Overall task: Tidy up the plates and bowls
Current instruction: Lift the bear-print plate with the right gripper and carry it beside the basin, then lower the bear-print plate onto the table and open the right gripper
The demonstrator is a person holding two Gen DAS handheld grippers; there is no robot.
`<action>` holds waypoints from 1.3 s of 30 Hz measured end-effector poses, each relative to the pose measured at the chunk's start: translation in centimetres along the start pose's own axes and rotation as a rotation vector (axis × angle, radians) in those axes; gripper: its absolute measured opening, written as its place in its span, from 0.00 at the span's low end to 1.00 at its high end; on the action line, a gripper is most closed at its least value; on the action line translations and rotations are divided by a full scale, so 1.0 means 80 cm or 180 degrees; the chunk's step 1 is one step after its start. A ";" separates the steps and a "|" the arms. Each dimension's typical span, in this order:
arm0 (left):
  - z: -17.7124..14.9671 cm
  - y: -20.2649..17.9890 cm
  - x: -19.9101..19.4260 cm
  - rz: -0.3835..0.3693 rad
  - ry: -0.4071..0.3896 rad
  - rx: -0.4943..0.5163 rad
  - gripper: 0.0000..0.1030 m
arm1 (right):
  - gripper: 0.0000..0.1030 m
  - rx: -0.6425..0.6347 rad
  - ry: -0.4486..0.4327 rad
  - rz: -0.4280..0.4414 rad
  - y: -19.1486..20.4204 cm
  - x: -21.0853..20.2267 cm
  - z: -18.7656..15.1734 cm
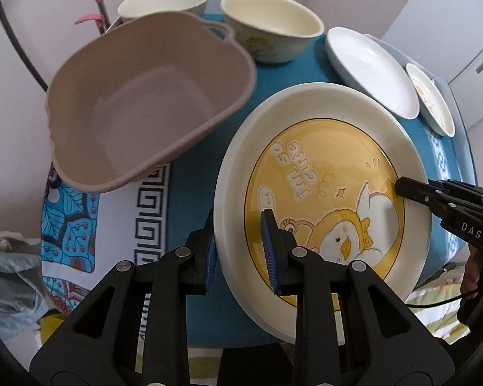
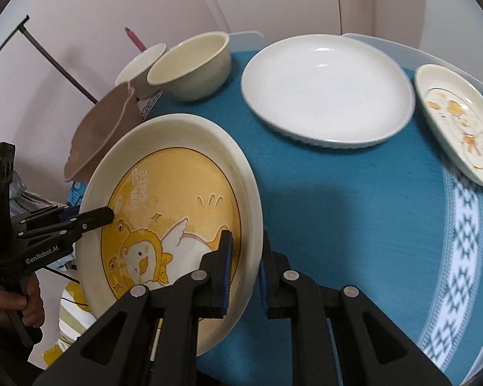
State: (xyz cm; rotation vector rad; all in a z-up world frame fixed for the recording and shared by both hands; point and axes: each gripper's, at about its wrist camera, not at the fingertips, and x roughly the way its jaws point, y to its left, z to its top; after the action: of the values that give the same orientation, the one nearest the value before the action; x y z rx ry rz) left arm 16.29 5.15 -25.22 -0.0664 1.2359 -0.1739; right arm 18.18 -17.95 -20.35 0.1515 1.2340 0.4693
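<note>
So both grippers are on the same thing here — the big yellow cartoon plate (image 1: 322, 193). In the left wrist view it fills the 3 to 5 o'clock area, tilted up off the blue tablecloth (image 1: 190, 193). The left gripper (image 1: 241, 251) straddles the plate's near rim, one blue-padded finger under the rim and one over the printed face, so it's clamped on the plate. The right gripper (image 2: 244, 276) does the same on the opposite rim in its own view, fingers pinched either side of the edge.

Around it: a beige tub (image 1: 145, 103) sits tilted at 10 o'clock in the left view, its lower edge hanging past the cloth's patterned border. Behind it at 12 o'clock are two cream bowls, the left bowl (image 1: 164, 0) partly blocked by the tub, the right bowl (image 1: 273, 29) in plain sight. At 2 o'clock lies a white plate (image 1: 370, 67), and just beyond it a small printed plate (image 1: 431, 99) near the cloth's edge.

Hard to make out — the small plate's orange drawing is too blurry to read, and in the right wrist view the tub is mostly hidden behind the held plate. The pink thing (image 1: 95, 0) at 11 o'clock is cut off, can't tell what it is.
</note>
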 end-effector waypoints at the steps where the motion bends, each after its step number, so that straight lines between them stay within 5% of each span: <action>1: -0.001 0.002 0.001 0.0004 -0.0001 0.0016 0.22 | 0.13 -0.0023 0.0019 -0.0022 0.002 0.007 0.001; 23: 0.009 0.001 0.020 0.0006 0.0001 0.0125 0.26 | 0.16 0.0091 0.0071 -0.0142 0.011 0.024 0.001; 27: 0.010 -0.004 0.017 0.0143 -0.0075 0.0183 0.76 | 0.16 0.0152 0.0049 -0.0147 0.009 0.023 -0.001; 29: 0.009 -0.004 0.009 0.0162 -0.0141 0.0204 0.77 | 0.22 0.0160 0.0012 -0.0156 0.009 0.020 -0.002; 31: 0.010 -0.005 0.004 0.0199 -0.0116 0.0225 0.78 | 0.50 0.0174 -0.0047 -0.0166 0.009 0.013 -0.005; 33: 0.010 -0.007 -0.008 0.0207 -0.0094 0.0233 0.78 | 0.61 0.0214 -0.0045 -0.0151 0.008 0.004 -0.005; 39: 0.024 -0.028 -0.076 0.0202 -0.0375 0.0340 0.78 | 0.61 0.0142 -0.0314 -0.0271 0.008 -0.062 0.009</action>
State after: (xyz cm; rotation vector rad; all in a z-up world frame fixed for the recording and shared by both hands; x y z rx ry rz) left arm 15.98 3.88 -18.60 0.0543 1.1080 -0.1780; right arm 17.43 -19.35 -15.55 0.1579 1.1498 0.3565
